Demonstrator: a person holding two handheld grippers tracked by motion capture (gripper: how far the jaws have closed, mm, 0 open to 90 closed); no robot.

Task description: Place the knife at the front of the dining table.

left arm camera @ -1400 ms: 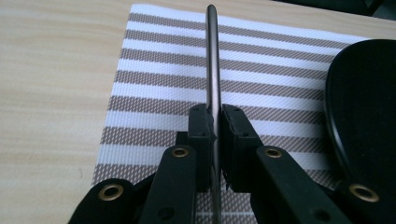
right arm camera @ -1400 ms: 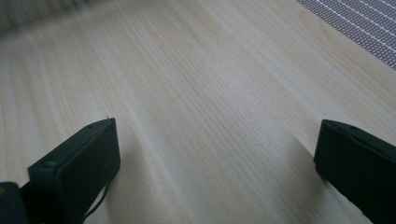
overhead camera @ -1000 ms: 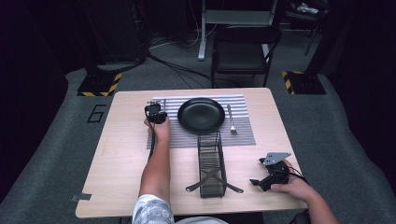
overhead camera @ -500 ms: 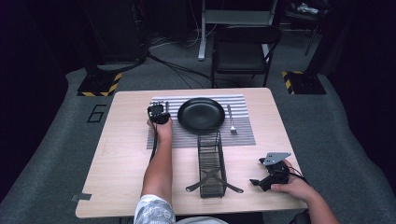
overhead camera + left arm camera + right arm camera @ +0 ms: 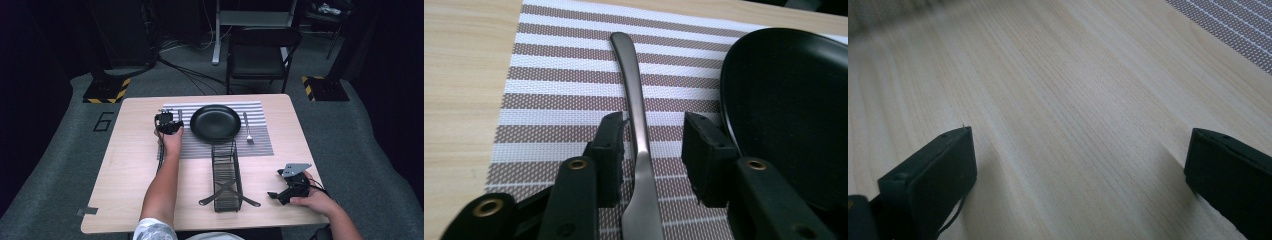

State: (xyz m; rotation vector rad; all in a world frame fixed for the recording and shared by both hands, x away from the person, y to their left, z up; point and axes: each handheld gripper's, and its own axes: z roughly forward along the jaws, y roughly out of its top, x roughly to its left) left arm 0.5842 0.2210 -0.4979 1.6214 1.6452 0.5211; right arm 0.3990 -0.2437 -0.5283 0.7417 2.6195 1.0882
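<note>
Table-setting job, judging by the layout: the left hand-held gripper (image 5: 167, 121) sits over the left strip of the striped placemat (image 5: 554, 85), w/ a metal utensil handle (image 5: 636, 125) lying flat on the mat between its jaws. Jaws have just been opening and now stand apart; there's a gap on both sides of the handle, closer on the left pad, so nothing is clamped. The working end of the utensil is hidden under the gripper body, so can't tell if it's a knife or spoon. Just to the right of that gripper is the black plate (image 5: 215, 123), centred on the mat, and beyond the plate on the far side lies a fork (image 5: 247, 130), also on the mat. Nearer the person, btw the two hands, is the black wire caddy (image 5: 226, 175); it looks empty as far as I can tell. The right hand-held gripper (image 5: 280, 195) rests on the bare tabletop (image 5: 1058, 100) well apart from everything, jaws wide apart, nothing btw them. Judgement: plate, fork and this utensil are all placed, so the setting looks about done; the release reads as the closing step. What's left is prob. just lifting the left gripper clear w/o nudging the handle, since the left pad sits v. near it.
</note>
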